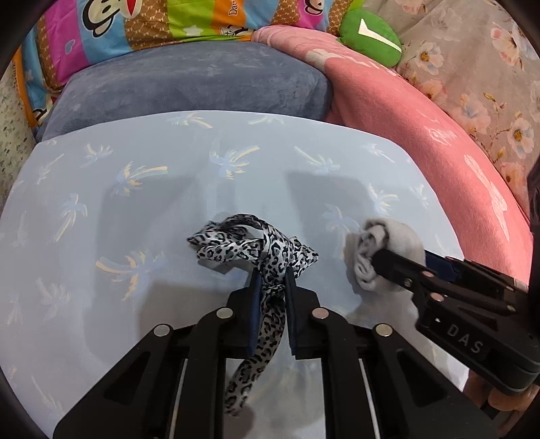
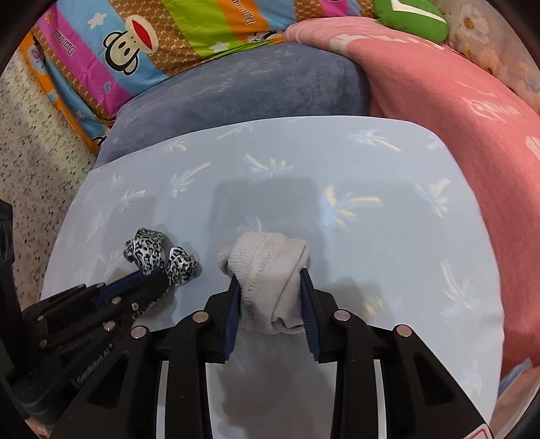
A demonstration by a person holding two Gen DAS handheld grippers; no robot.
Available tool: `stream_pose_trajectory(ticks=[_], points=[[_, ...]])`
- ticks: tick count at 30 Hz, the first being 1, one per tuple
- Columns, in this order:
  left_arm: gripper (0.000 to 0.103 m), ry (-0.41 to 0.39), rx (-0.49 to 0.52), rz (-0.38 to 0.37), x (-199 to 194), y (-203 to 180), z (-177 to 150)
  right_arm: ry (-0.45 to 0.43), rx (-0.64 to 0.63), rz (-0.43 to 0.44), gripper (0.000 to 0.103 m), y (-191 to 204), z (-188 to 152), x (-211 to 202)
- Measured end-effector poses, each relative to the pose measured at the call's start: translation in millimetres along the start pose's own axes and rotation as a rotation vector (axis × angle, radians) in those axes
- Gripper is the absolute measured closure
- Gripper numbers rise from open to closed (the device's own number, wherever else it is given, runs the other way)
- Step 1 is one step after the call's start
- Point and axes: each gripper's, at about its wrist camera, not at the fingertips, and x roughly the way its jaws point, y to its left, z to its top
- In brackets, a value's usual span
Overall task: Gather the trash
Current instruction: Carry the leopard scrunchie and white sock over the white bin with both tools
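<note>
A leopard-print ribbon lies bunched on the pale blue palm-print board. My left gripper is shut on it, and one tail hangs down between the fingers. To its right sits a balled grey-white sock, with my right gripper around it. In the right wrist view the sock is pinched between both blue pads of the right gripper. The ribbon shows at the left there, held at the tips of the left gripper. Both things rest on the board.
The board rests on a grey-blue cushion. A pink blanket runs along the right side, a striped cartoon quilt lies behind, and a green plush toy sits at the back right. Speckled fabric lies to the left.
</note>
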Motion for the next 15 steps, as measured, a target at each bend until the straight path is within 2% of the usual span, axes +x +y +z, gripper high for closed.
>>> stream_pose_trajectory(ticks=[5,15], points=[[0.090,-0.027,0.030,-0.005,-27.9,-19.5,-13.7,-0.047,0.022,-0.037,0.073,-14.1,-34.9,-43.6],[0.090,-0.093,0.139,-0.052,-91.0,-82.9,-52.8,-0.118,0.071,-0.112,0.073,-43.0,-126.0,-141.2]])
